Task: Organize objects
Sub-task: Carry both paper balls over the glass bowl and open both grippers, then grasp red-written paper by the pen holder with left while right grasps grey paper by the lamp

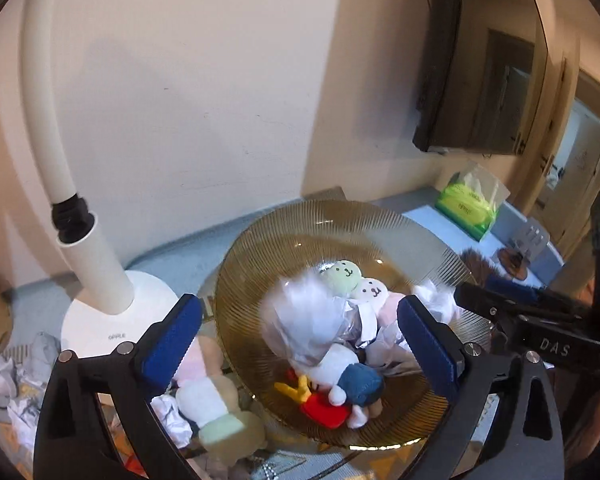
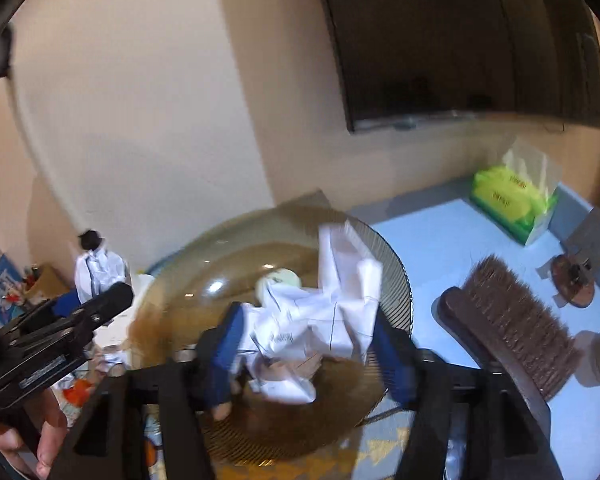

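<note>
An amber ribbed glass bowl (image 1: pixel 260 248) holds several small plush toys (image 1: pixel 346 276) and crumpled white paper (image 1: pixel 308 320). My left gripper (image 1: pixel 300 344) is open, its blue pads either side of the bowl's near part, holding nothing. A plush doll (image 1: pixel 208 400) lies outside the bowl at the left. In the right wrist view my right gripper (image 2: pixel 312 348) is shut on a crumpled white paper (image 2: pixel 332 304) and holds it over the bowl (image 2: pixel 204 264). The right gripper's body (image 1: pixel 540 332) shows at the right of the left wrist view.
A white lamp base (image 1: pixel 112 320) and its curved neck (image 1: pixel 40 80) stand left of the bowl. Crumpled paper (image 1: pixel 4 376) lies at the far left. A brown brush (image 2: pixel 512 320), a green tissue pack (image 2: pixel 508 200) and a small stand (image 2: pixel 572 276) are on the blue table (image 2: pixel 440 240).
</note>
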